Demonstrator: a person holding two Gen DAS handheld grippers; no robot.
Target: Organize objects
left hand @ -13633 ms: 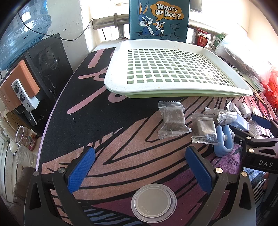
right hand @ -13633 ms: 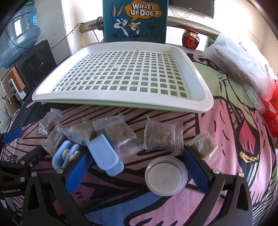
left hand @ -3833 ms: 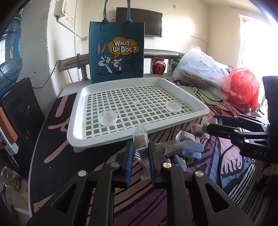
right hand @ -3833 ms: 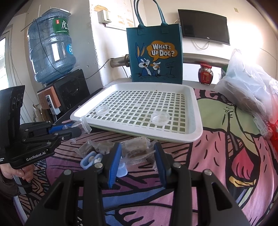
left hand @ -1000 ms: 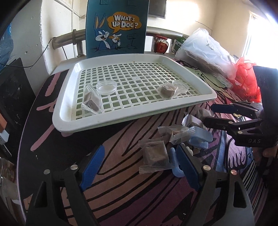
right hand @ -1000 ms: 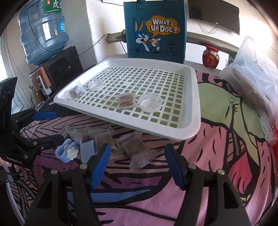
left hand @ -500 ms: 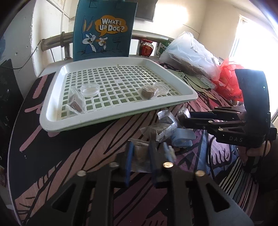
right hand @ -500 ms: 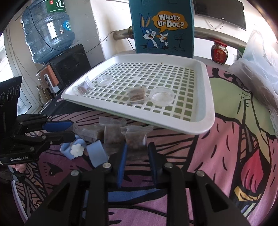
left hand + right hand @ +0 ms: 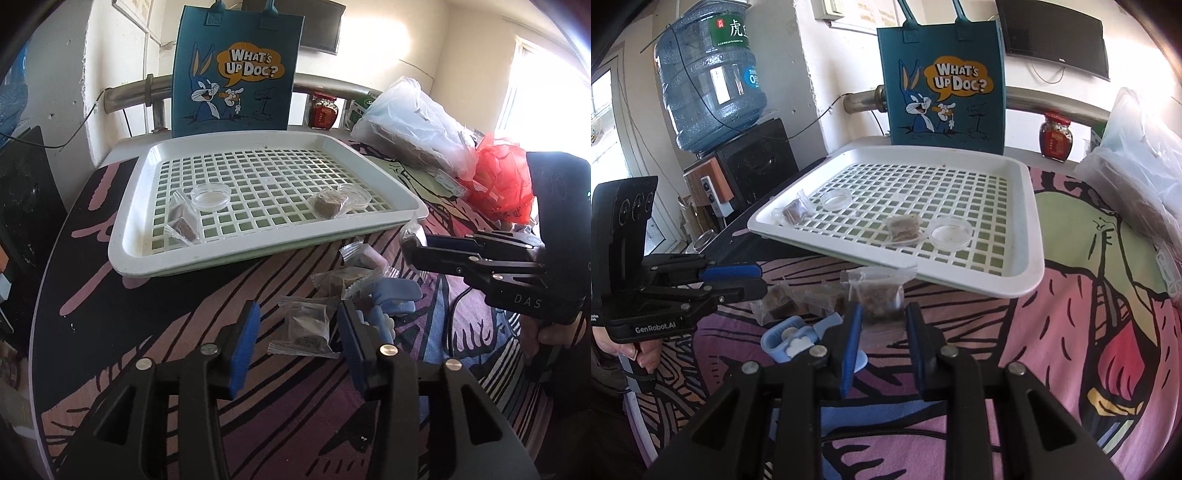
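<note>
A white grid tray (image 9: 125, 236) (image 9: 1030, 229) holds two clear round lids (image 9: 210, 196) (image 9: 354, 195) and two bagged brown cubes (image 9: 184, 227) (image 9: 327, 206). My left gripper (image 9: 297, 332) is shut on a clear packet with a brown cube (image 9: 307, 326), held just above the cloth. My right gripper (image 9: 882, 325) is shut on another brown-cube packet (image 9: 881, 295), lifted in front of the tray's near edge; it shows in the left wrist view (image 9: 412, 243) too. More packets (image 9: 347, 280) lie on the cloth between the grippers.
Light blue plastic clips (image 9: 395, 295) (image 9: 790, 338) lie beside the loose packets. A teal Bugs Bunny bag (image 9: 236, 70) stands behind the tray. Clear and red plastic bags (image 9: 417, 125) sit at the right. A water bottle (image 9: 709, 74) and black cabinet stand at the left.
Both grippers have risen a little with their packets since half a second ago. A second ago both were open over packets lying on the cloth.
</note>
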